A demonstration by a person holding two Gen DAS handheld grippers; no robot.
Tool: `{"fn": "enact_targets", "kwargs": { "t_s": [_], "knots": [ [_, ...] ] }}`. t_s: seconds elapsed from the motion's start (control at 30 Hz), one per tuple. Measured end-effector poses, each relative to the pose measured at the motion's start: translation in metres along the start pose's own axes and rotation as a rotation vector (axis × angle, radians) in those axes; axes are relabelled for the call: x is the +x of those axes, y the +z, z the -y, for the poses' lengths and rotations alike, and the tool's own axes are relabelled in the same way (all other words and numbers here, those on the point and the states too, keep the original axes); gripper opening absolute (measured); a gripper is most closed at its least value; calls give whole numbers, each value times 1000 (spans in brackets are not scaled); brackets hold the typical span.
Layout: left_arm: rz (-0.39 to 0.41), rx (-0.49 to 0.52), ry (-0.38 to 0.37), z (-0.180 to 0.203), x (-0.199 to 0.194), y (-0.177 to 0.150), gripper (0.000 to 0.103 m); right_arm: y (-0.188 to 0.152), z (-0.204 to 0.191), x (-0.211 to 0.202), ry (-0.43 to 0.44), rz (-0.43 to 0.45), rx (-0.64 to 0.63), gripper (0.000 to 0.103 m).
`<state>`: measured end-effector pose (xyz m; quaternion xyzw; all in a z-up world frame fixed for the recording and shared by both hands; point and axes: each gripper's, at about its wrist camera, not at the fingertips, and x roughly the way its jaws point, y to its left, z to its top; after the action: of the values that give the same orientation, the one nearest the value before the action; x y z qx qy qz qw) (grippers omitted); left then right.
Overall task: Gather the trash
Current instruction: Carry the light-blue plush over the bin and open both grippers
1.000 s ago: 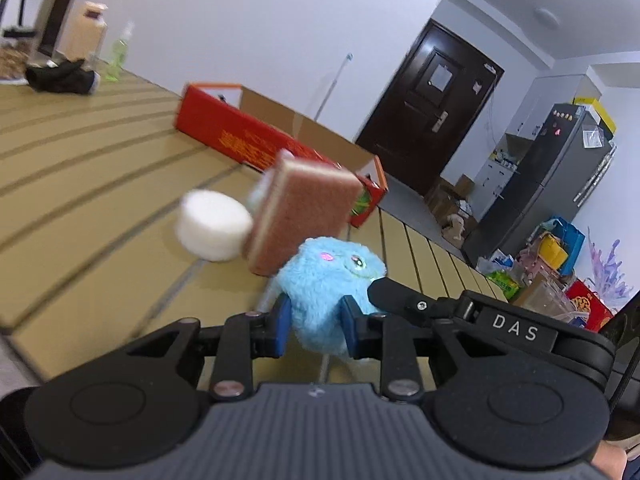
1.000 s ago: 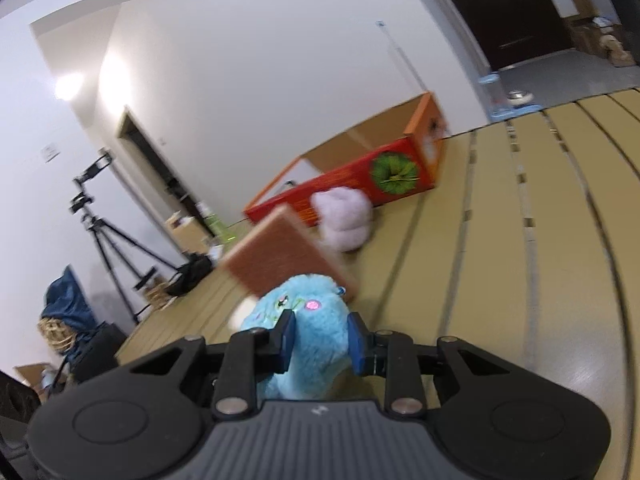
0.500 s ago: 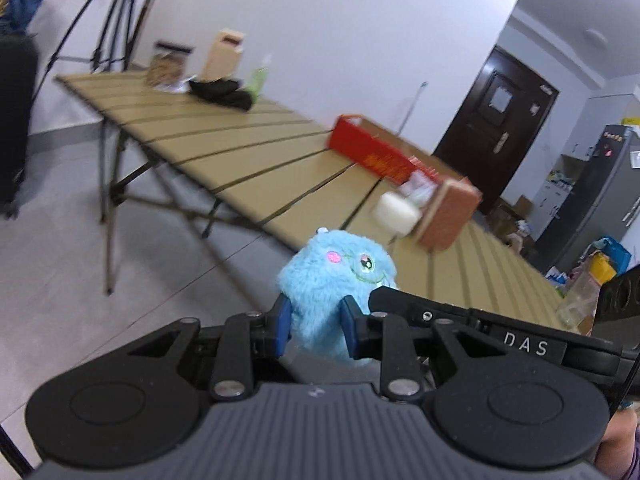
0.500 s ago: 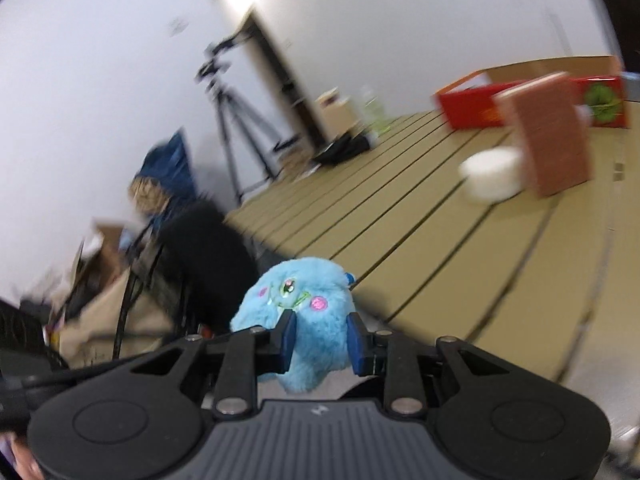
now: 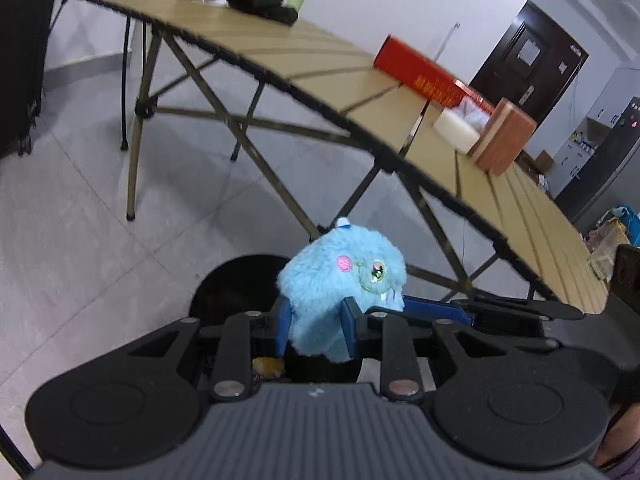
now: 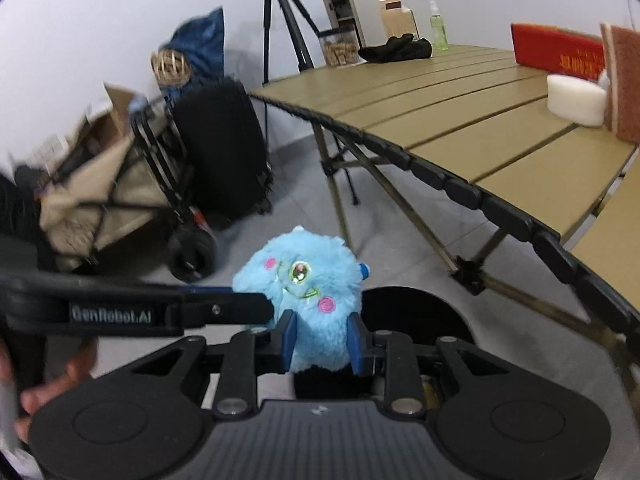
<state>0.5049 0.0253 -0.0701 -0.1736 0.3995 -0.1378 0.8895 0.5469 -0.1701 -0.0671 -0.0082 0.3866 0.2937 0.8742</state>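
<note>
A fluffy blue plush toy [image 5: 344, 280] is held by both grippers at once, off the table and above a black round bin [image 5: 236, 288] on the floor. My left gripper [image 5: 316, 324] is shut on its lower part. My right gripper [image 6: 322, 340] is shut on the toy [image 6: 304, 284] from the other side. The bin [image 6: 420, 312] shows as a dark opening just behind and below the toy. The left gripper's finger [image 6: 224, 308] reaches in from the left in the right wrist view.
A slatted tan folding table [image 5: 320, 64] stands to the right, holding a red box [image 5: 424, 72], a white round block [image 5: 456, 130], a brown sponge block [image 5: 504, 140] and bottles at its far end. A black suitcase [image 6: 220, 144], a loaded cart [image 6: 100, 184] and a tripod [image 6: 284, 12] stand on the left.
Both grippers carried the blue plush toy off the table edge and down toward the floor. It now hangs over the black bin. The table objects stayed put.
</note>
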Motion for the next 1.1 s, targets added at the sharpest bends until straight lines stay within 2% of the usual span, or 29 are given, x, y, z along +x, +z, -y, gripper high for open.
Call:
{"fn": "enact_targets", "kwargs": {
  "t_s": [0.07, 0.13, 0.2, 0.27, 0.33, 0.4, 0.53, 0.87, 0.97, 1.1],
  "knots": [
    [-49, 23, 14, 0, 18, -1, 29, -5, 2, 13, -37, -31, -37, 28],
    [-121, 53, 52, -2, 44, -4, 46, -11, 11, 35, -40, -110, -32, 29],
    [-173, 56, 149, -6, 67, -9, 47, -22, 20, 64, -42, -238, -4, 30],
    [-245, 59, 198, -12, 87, -14, 47, -37, 24, 86, -66, -333, 4, 30],
    [-273, 55, 234, -19, 97, -18, 51, -46, 25, 99, -79, -392, -19, 30],
    [-283, 62, 267, -24, 99, -19, 54, -48, 26, 102, -72, -414, -23, 30],
    [-276, 61, 263, -26, 95, -15, 60, -43, 29, 99, -76, -395, -14, 38],
    [-208, 122, 263, -5, 70, -8, 65, -26, 17, 70, -87, -301, -44, 40],
    [-150, 154, 261, 3, 51, -3, 65, -18, 8, 48, -101, -231, -53, 40],
    [-31, 173, 211, 18, 14, 9, 65, -5, -2, 2, -114, -79, -68, 40]
  ]
}}
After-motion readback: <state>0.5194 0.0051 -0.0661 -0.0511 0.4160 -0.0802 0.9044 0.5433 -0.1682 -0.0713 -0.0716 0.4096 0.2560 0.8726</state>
